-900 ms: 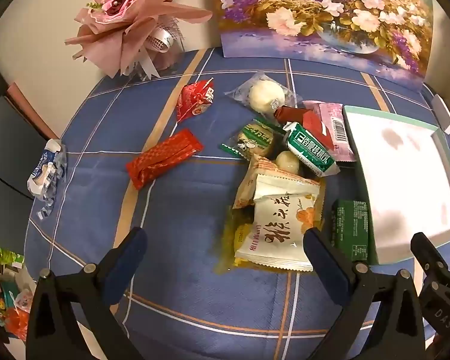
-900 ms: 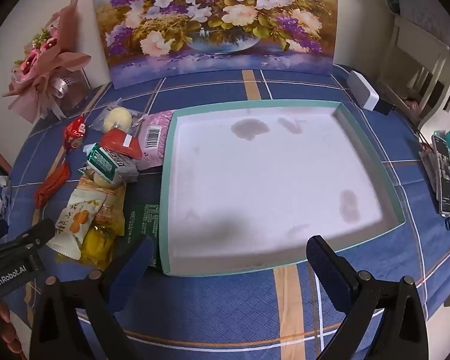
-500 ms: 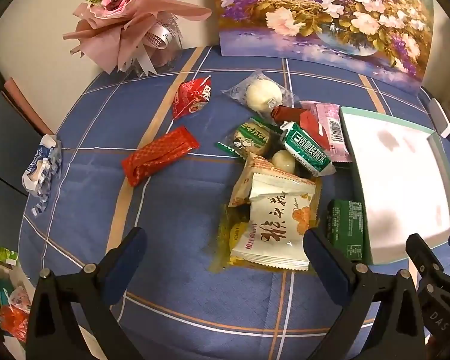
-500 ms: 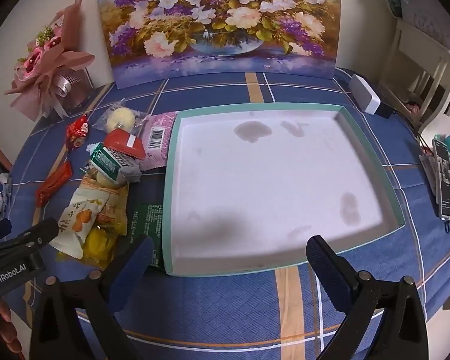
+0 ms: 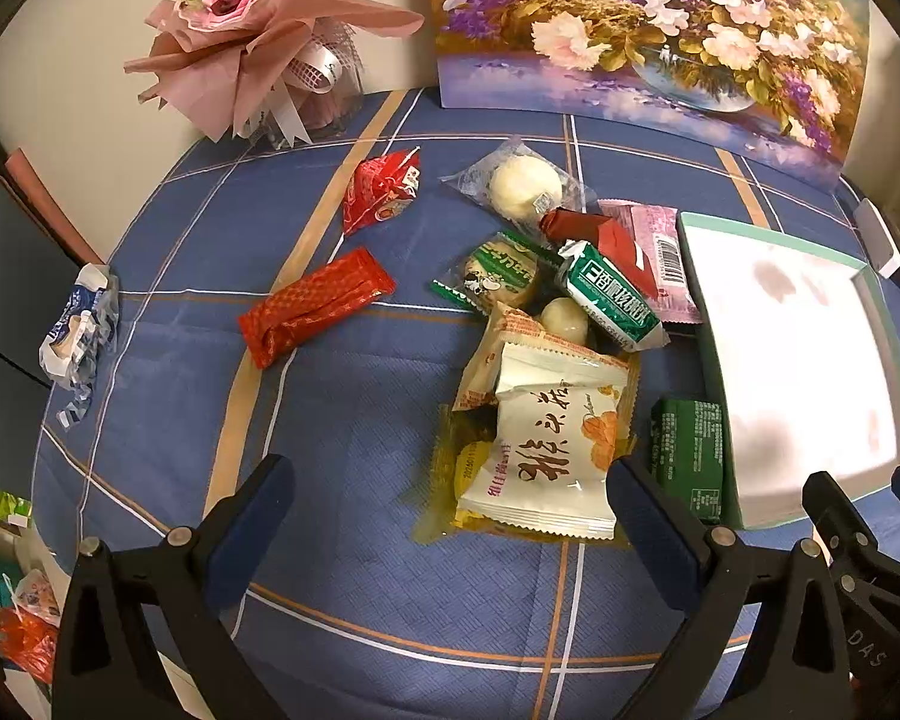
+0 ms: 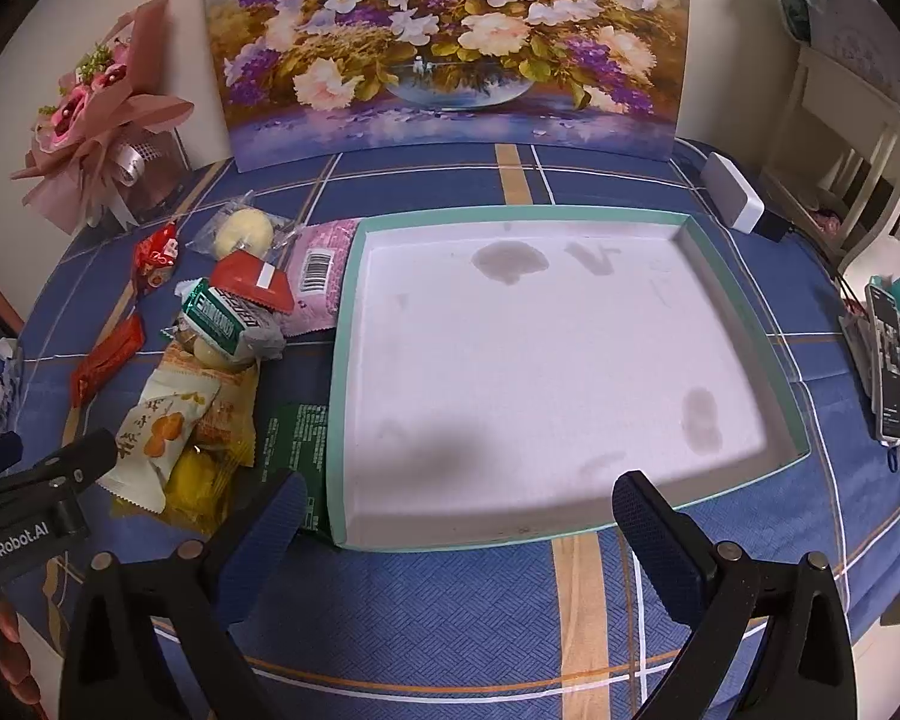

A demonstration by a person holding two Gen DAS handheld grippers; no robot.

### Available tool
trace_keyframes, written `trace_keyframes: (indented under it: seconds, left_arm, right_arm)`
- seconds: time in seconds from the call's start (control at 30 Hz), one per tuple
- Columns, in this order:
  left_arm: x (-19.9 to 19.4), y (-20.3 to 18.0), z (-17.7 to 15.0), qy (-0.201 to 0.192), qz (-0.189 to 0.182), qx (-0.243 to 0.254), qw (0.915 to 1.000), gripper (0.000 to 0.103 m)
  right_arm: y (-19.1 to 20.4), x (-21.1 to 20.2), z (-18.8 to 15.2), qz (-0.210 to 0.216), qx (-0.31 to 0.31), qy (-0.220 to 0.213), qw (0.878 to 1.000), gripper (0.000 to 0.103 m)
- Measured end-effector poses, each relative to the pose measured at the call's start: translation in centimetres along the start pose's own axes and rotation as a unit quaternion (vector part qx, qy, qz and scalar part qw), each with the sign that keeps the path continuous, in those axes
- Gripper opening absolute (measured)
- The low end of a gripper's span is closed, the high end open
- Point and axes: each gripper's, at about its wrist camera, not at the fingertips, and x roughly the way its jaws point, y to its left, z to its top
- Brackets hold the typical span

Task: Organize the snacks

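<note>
Several wrapped snacks lie in a pile on the blue checked tablecloth: a white packet with an orange picture, a green-white bar, a dark green packet, a long red packet, a small red packet and a round white bun. A teal-rimmed white tray lies empty to their right. My left gripper is open above the table, just in front of the white packet. My right gripper is open over the tray's near edge.
A pink bouquet and a flower painting stand at the table's back. A crumpled blue-white wrapper lies at the left edge. A white box and a phone lie to the right.
Both views have shifted slightly: the snacks and tray sit a little lower and nearer than before. Both grippers stay open and nothing on the table has moved.
</note>
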Motion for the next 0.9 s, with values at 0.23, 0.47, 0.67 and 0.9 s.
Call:
trace_keyframes:
  seconds: [0.23,0.47,0.67,0.9]
  left_arm:
    - [0.06,0.05,-0.01,0.002,-0.002,-0.002,1.0,0.103]
    - [0.1,0.12,0.0,0.003,-0.005,-0.002,1.0,0.103]
    - [0.14,0.08,-0.01,0.005,-0.006,-0.003,1.0,0.103]
    - [0.14,0.1,-0.02,0.005,-0.006,-0.004,1.0,0.103]
  right_arm:
    - [0.08,0.03,-0.01,0.0,-0.002,0.002,1.0,0.103]
    - [0.13,0.12,-0.08,-0.001,-0.003,0.002,1.0,0.103]
    - [0.27,0.26,-0.17,-0.001,-0.005,0.003,1.0,0.103]
    - [0.35,0.29,-0.19,-0.002,-0.007,0.005,1.0,0.103]
